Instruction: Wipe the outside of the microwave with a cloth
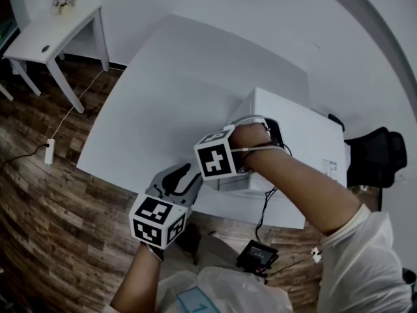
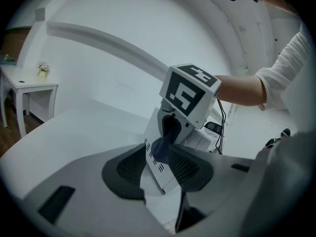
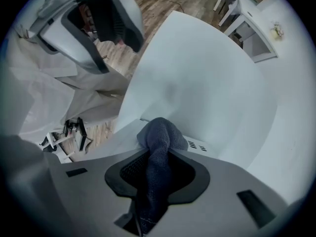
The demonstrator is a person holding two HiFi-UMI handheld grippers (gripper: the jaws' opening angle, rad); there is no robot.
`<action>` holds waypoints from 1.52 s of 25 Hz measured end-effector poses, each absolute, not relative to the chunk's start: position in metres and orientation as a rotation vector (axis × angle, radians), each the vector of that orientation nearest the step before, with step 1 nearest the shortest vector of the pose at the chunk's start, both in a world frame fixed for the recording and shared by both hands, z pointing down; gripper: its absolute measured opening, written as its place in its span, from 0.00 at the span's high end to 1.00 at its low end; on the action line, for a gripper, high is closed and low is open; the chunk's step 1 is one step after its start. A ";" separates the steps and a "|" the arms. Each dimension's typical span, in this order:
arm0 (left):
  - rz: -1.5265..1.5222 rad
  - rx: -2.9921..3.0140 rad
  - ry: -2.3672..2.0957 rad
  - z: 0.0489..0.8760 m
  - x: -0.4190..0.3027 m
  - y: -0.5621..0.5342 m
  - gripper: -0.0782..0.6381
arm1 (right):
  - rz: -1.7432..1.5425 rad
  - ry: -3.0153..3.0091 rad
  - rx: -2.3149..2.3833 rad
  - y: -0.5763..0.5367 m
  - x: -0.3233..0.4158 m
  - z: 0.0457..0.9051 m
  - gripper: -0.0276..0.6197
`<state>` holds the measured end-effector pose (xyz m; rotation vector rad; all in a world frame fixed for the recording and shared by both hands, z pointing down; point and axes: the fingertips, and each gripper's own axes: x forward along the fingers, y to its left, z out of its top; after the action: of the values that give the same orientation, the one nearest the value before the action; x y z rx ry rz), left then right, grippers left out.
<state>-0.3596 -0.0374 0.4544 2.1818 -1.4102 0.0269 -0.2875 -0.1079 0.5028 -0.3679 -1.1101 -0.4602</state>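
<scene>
Cloth (image 3: 159,132) is pinched in the right gripper (image 3: 157,174), bunched against the microwave (image 1: 306,132) by its vent slots (image 3: 197,145). Left gripper (image 2: 165,169) hangs open, empty. Recommended: flat pressure, overlapping strokes, every outer panel.

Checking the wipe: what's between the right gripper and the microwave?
The cloth, clamped in the right gripper and bunched against the microwave; the right gripper view shows it.
</scene>
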 end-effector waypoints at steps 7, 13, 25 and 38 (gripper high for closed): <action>0.043 2.207 -1.409 0.446 -0.353 -0.031 0.71 | -0.402 -1.210 -0.457 -0.053 -0.283 0.491 0.79; 0.014 2.272 -1.405 0.420 -0.338 -0.032 0.71 | -0.295 -1.517 -0.500 -0.018 -0.287 0.445 0.79; -0.030 2.502 -1.333 0.330 -0.265 -0.052 0.71 | -0.290 -2.041 0.138 -0.103 -0.170 0.388 0.78; 0.908 3.097 -0.792 0.327 -0.120 -0.088 0.59 | -0.046 -2.310 0.216 -0.107 -0.094 0.363 0.52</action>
<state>-0.1204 -0.0878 0.3273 3.0969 -0.7925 0.9085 -0.0941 -0.1072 0.3631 0.2163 -2.3095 -0.0458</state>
